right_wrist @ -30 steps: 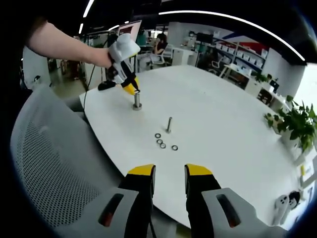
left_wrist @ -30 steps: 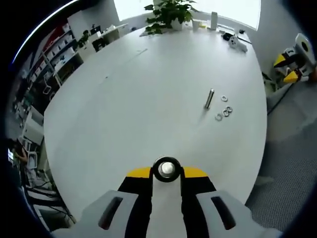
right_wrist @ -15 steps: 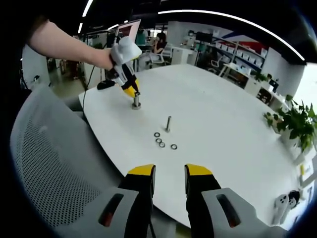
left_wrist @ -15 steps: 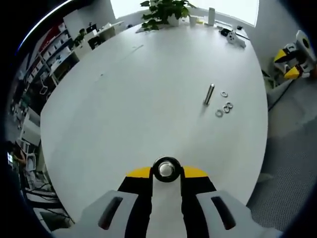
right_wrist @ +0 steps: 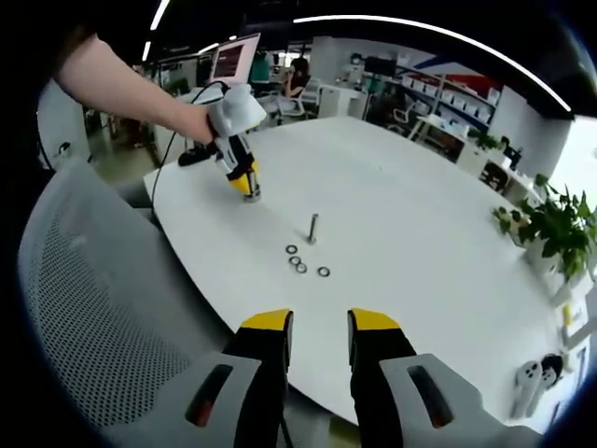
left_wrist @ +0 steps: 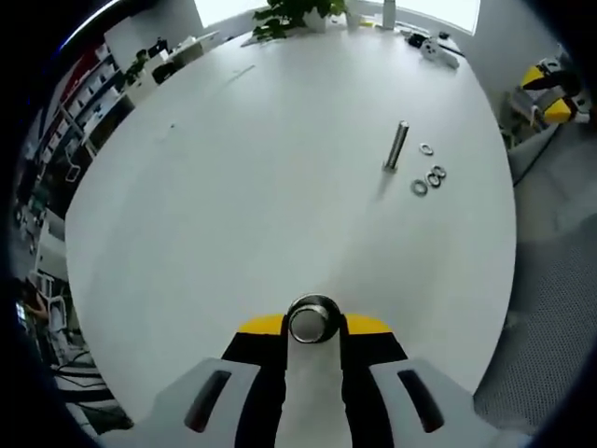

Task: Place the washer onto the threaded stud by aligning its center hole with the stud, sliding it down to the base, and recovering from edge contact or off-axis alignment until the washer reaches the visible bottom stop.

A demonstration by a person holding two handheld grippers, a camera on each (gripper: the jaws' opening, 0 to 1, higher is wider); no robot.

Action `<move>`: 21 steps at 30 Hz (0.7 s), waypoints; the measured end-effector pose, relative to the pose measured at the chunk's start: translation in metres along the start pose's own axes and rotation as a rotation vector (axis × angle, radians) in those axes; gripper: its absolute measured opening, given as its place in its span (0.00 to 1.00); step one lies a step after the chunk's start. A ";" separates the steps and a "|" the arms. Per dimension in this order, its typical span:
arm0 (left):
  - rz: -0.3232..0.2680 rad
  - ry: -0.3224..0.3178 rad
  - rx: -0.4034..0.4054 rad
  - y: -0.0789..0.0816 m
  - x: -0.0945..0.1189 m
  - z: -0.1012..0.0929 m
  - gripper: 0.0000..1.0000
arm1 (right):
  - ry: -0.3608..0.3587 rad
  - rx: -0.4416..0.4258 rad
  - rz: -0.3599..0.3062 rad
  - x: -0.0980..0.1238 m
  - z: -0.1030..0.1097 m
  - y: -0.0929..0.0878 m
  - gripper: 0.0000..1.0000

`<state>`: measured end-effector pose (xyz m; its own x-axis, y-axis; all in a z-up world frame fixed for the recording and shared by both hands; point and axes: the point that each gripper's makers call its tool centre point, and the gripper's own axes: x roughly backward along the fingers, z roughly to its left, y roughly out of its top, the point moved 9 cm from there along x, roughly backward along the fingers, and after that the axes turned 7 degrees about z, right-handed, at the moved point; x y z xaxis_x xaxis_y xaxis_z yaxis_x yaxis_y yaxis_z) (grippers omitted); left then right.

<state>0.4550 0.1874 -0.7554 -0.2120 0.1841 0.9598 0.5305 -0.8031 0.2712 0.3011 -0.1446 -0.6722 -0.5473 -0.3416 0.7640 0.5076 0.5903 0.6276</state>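
On the white round table (left_wrist: pixel 233 187) stands one threaded stud (left_wrist: pixel 397 146), upright, at about 1 o'clock in the left gripper view. Just beside it, at its 4 o'clock, lie four washers (left_wrist: pixel 430 174) flat on the table: one apart, two touching, one more near them. In the right gripper view the same stud (right_wrist: pixel 312 228) stands with the four washers (right_wrist: pixel 300 264) at its 6 o'clock.

The left gripper (left_wrist: pixel 313 324) has its jaws closed on one round metal cylinder (left_wrist: pixel 313 319), which stands on the table. The right gripper (right_wrist: pixel 316 329) is off the table edge, jaws apart, holding nothing.

One potted plant (right_wrist: pixel 550 233) is at 3 o'clock. No writing can be read.
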 end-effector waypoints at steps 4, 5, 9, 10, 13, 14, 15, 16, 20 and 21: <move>0.003 -0.005 -0.005 0.000 -0.002 -0.001 0.19 | -0.001 -0.002 0.007 -0.001 0.000 0.001 0.26; 0.001 -0.007 -0.004 0.000 -0.001 -0.002 0.19 | -0.001 -0.003 0.009 -0.001 0.000 0.001 0.26; -0.002 -0.009 -0.003 0.000 -0.001 -0.003 0.20 | 0.001 -0.004 0.017 -0.002 0.001 0.000 0.26; -0.003 -0.009 -0.006 0.000 -0.001 -0.003 0.20 | 0.002 -0.004 0.020 -0.002 0.001 0.000 0.26; -0.003 -0.025 0.003 -0.001 -0.003 -0.003 0.21 | 0.008 0.003 0.034 -0.003 0.003 0.000 0.26; -0.001 -0.022 -0.002 -0.001 -0.004 -0.002 0.21 | 0.008 0.004 0.038 -0.003 0.003 -0.001 0.26; -0.006 -0.022 0.000 -0.001 -0.005 -0.001 0.21 | 0.009 0.004 0.038 -0.003 0.003 -0.001 0.26; -0.013 -0.024 0.020 -0.002 -0.005 0.000 0.21 | 0.010 0.003 0.038 -0.003 0.004 -0.001 0.26; -0.084 -0.030 0.117 -0.002 0.001 0.000 0.22 | 0.021 0.009 0.047 -0.004 0.004 -0.002 0.26; -0.092 -0.028 0.120 -0.003 0.004 0.000 0.23 | 0.025 0.008 0.052 -0.005 0.004 -0.002 0.26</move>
<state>0.4520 0.1907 -0.7523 -0.2427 0.2710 0.9315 0.6045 -0.7087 0.3637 0.2997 -0.1412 -0.6779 -0.5033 -0.3290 0.7990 0.5297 0.6131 0.5861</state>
